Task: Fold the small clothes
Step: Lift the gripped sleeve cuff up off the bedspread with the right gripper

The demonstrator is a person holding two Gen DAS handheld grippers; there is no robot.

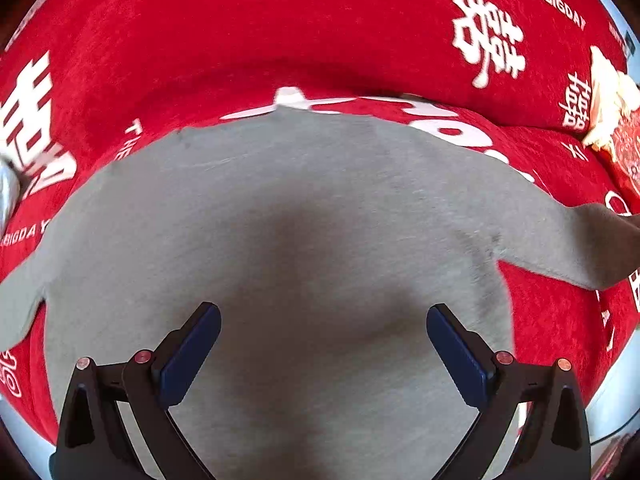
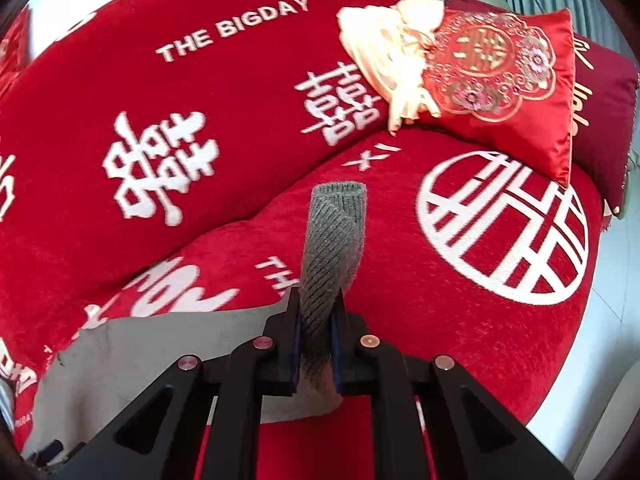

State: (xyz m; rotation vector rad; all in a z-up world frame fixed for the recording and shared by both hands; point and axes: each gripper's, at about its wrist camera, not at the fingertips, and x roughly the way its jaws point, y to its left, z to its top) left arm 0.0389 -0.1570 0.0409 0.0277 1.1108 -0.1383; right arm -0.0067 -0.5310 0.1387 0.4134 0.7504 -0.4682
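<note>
A small grey sweater (image 1: pixel 288 208) lies spread flat on a red sofa cover (image 1: pixel 240 32) with white lettering. My left gripper (image 1: pixel 323 320) hovers open over the sweater's middle, holding nothing. One sleeve runs off to the right in the left wrist view (image 1: pixel 592 248). My right gripper (image 2: pixel 318 312) is shut on that sleeve, whose ribbed cuff (image 2: pixel 338 216) sticks out past the fingertips above the seat. The sweater's body (image 2: pixel 152 356) shows at the lower left of the right wrist view.
An embroidered red cushion (image 2: pixel 504 76) with a cream cloth (image 2: pixel 384 56) leans at the sofa's right end, beside a dark red cushion (image 2: pixel 604 120). The sofa backrest (image 2: pixel 160 92) rises behind the seat. Pale floor (image 2: pixel 608 320) lies beyond the seat's right edge.
</note>
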